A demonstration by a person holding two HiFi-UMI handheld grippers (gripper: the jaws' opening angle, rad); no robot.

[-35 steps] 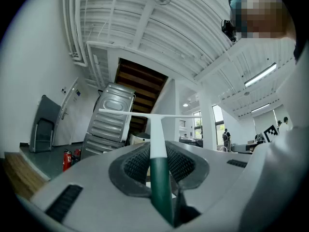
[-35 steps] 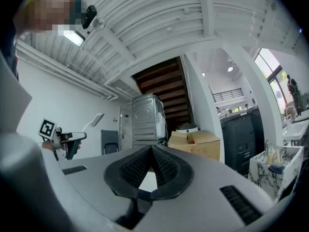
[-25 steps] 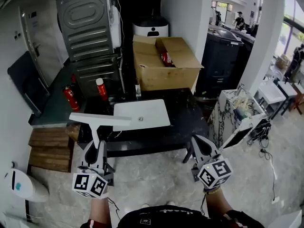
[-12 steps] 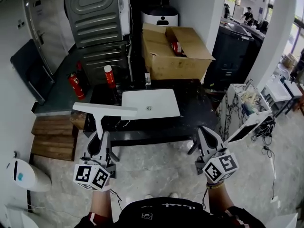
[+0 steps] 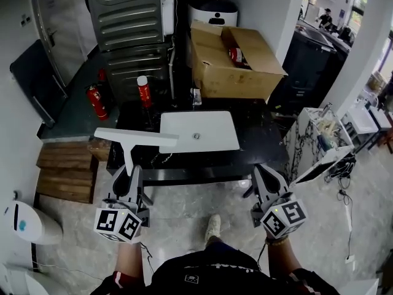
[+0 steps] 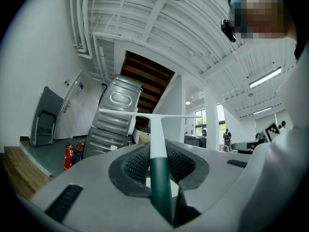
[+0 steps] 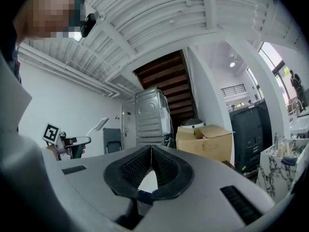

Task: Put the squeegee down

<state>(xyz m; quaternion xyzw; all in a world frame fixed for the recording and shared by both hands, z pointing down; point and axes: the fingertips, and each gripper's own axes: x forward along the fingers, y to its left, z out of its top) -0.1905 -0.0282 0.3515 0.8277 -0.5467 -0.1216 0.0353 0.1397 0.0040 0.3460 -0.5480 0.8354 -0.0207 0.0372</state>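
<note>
My left gripper [image 5: 128,176] is shut on the handle of a white squeegee [image 5: 135,138], whose wide blade hangs level over the left front corner of the black table [image 5: 258,145]. In the left gripper view the green and white handle [image 6: 158,164] runs up between the jaws to the blade [image 6: 145,114]. My right gripper [image 5: 263,177] stands in front of the table's right part, shut with nothing in it; its pads [image 7: 145,164] meet at the tip in the right gripper view.
A white rectangular basin [image 5: 199,131] lies on the table. Behind stand an open cardboard box [image 5: 236,63], a grey washing machine [image 5: 130,17], two red extinguishers [image 5: 96,102] and a red-and-white can [image 5: 145,91]. Wooden pallets [image 5: 66,171] lie left, a marble-look stand [image 5: 310,141] right.
Both grippers have moved forward toward the table, and the squeegee's blade has come with the left one, now overlapping the table's corner. One shoe shows on the floor.
</note>
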